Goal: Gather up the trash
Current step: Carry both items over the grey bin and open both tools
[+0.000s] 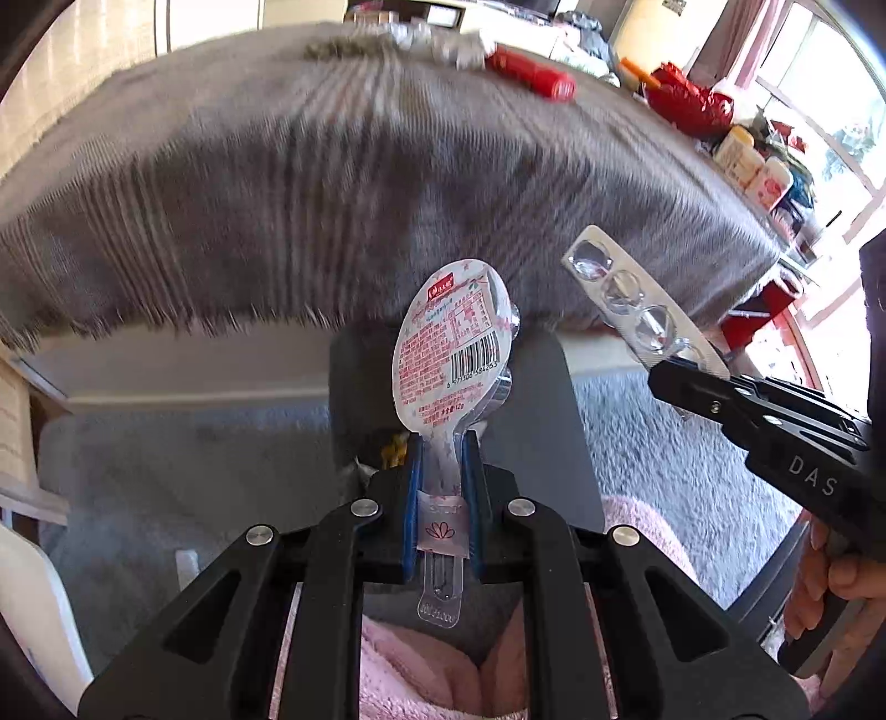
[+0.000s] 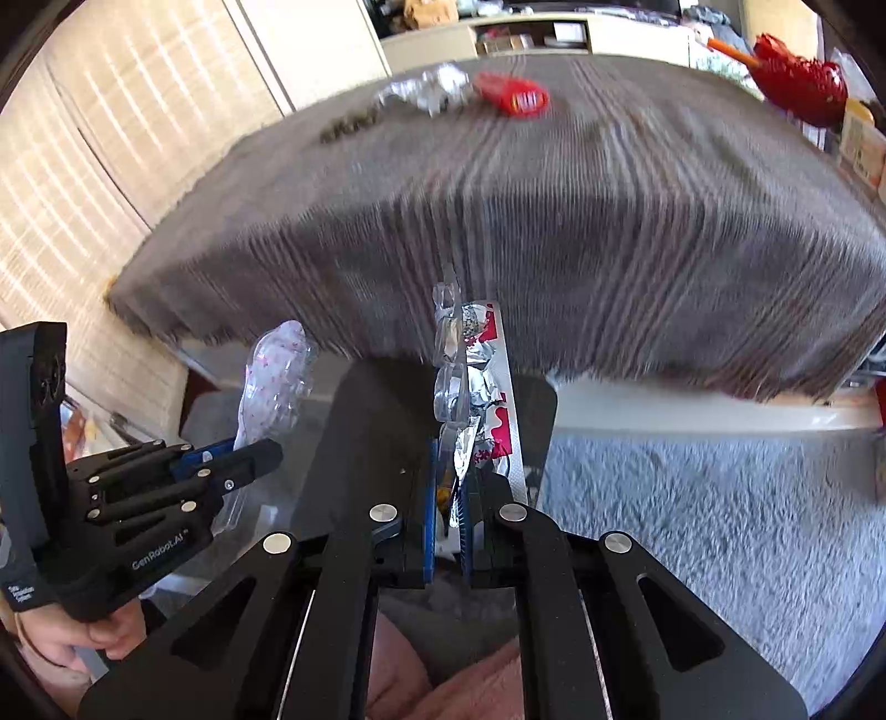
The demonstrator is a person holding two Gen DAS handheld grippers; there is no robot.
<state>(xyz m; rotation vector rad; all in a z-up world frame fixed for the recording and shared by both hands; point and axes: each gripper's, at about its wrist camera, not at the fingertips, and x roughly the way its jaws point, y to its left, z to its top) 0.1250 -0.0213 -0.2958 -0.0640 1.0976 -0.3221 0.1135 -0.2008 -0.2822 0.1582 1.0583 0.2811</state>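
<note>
My left gripper (image 1: pixel 443 448) is shut on a spoon-shaped plastic package (image 1: pixel 451 338) with a pink printed label and barcode, held upright in front of the table edge. It also shows in the right wrist view (image 2: pixel 277 376), in the left gripper (image 2: pixel 260 457). My right gripper (image 2: pixel 449 476) is shut on an empty pill blister pack (image 2: pixel 470 382) with torn foil. The blister pack (image 1: pixel 637 304) and right gripper (image 1: pixel 670 379) show at the right of the left wrist view. A red wrapper (image 1: pixel 531 72) (image 2: pixel 512 94) and crumpled clear plastic (image 1: pixel 443 44) (image 2: pixel 426 91) lie on the table's far side.
The table wears a grey striped cloth (image 1: pixel 332 194) (image 2: pixel 554 221). A dark bin (image 1: pixel 554 432) (image 2: pixel 376 421) stands below the grippers on grey carpet (image 2: pixel 720 526). A red bag (image 1: pixel 692 102) and bottles (image 1: pixel 758 166) sit at the far right. Brown crumbs (image 2: pixel 349 124) lie near the plastic.
</note>
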